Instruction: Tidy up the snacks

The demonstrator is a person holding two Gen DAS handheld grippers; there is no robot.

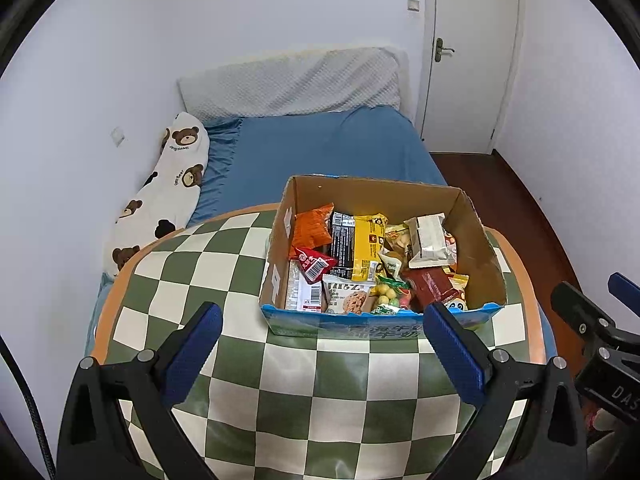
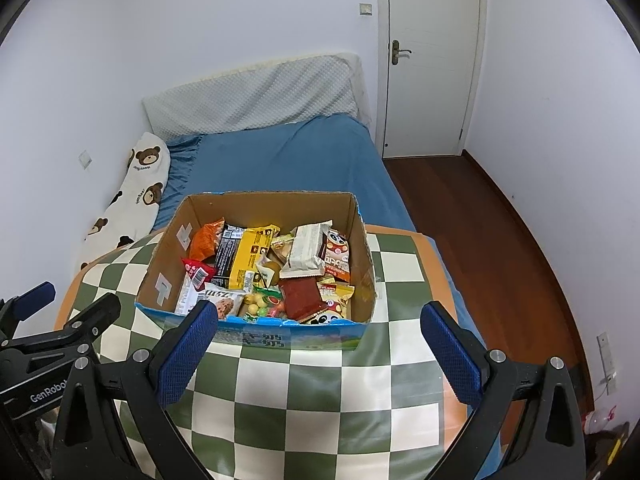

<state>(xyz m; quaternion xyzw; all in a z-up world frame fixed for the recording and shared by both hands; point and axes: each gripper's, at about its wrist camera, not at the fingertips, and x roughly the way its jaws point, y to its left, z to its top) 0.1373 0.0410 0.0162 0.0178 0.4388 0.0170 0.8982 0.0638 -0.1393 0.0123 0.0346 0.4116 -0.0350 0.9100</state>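
An open cardboard box (image 1: 478,236) (image 2: 168,256) stands on the green-and-white checked table (image 1: 312,392) (image 2: 320,392). It holds several snack packets: an orange bag (image 1: 312,230), a black-and-yellow pack (image 1: 362,246), a white wrapper (image 1: 428,240), a dark red pack (image 2: 300,298). My left gripper (image 1: 324,322) is open and empty, hovering just short of the box's near wall. My right gripper (image 2: 320,320) is open and empty at the same near wall. Each gripper shows at the edge of the other's view.
A bed with a blue sheet (image 1: 320,148) lies behind the table, with a bear-print pillow (image 1: 168,184) along the left wall. A white door (image 2: 432,60) and dark wood floor (image 2: 488,240) are to the right.
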